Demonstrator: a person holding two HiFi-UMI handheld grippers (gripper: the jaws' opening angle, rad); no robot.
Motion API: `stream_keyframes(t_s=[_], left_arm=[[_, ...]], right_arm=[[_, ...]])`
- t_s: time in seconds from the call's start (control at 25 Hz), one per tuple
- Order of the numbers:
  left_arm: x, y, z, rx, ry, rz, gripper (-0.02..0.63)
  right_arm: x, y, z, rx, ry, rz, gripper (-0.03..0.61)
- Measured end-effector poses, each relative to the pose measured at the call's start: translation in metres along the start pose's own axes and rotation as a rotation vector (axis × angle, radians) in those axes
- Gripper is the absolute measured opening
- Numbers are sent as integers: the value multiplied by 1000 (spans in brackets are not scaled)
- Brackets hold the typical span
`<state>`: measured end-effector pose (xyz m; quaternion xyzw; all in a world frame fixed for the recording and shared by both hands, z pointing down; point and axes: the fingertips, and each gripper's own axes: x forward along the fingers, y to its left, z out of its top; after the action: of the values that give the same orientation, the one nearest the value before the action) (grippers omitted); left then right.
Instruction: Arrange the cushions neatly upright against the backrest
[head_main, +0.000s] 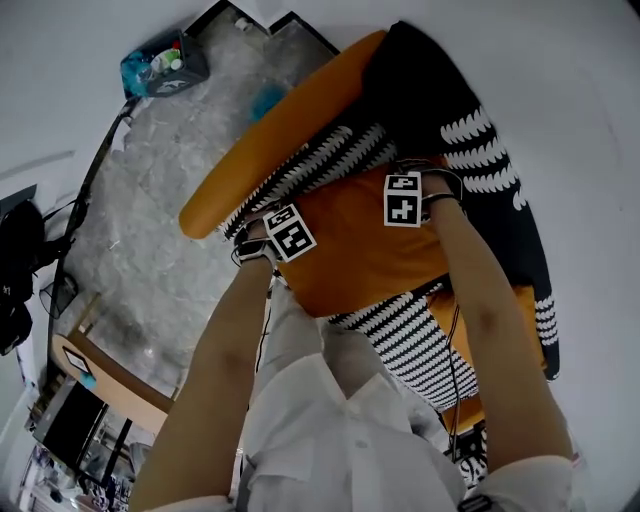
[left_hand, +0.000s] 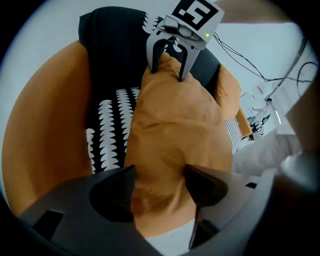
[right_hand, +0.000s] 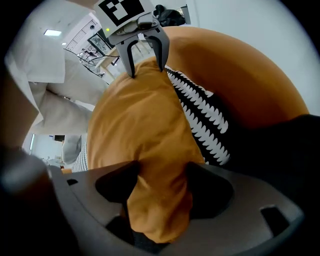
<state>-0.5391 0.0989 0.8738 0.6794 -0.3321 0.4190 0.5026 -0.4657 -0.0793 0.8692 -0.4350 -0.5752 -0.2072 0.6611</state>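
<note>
I see the fingers of my left gripper (left_hand: 159, 175) and right gripper (right_hand: 162, 172) spread wide astride opposite ends of the orange cushion (head_main: 370, 250), whose length runs between them, with the patterned cushion (head_main: 320, 160) and backrest (head_main: 280, 135) just beyond.

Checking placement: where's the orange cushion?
Orange cushion: head view centre, between left gripper and right gripper, in front of the black-and-white cushion on the chair.
</note>
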Motion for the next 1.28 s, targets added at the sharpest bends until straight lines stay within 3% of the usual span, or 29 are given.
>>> stream_keyframes(t_s=[0.2, 0.48, 0.6, 0.8, 1.04, 1.28], left_arm=[[10, -1, -3, 12, 1, 4, 306], [2, -21, -6, 33, 12, -2, 89], [-11, -33, -5, 66, 14, -10, 42], [-36, -52, 1, 141, 14, -13, 28], [-74, -101, 13, 219, 2, -6, 26], [-125, -100, 57, 407, 53, 85, 26]], right_arm=[[3, 5, 0, 40, -34, 32, 285], [-2, 17, -3, 104, -29, -78, 70], [-17, 29, -6, 177, -56, -145, 19], [-46, 53, -11, 264, -70, -215, 14], [-87, 119, -28, 360, -104, -217, 14], [-128, 167, -47, 544, -196, -298, 14]])
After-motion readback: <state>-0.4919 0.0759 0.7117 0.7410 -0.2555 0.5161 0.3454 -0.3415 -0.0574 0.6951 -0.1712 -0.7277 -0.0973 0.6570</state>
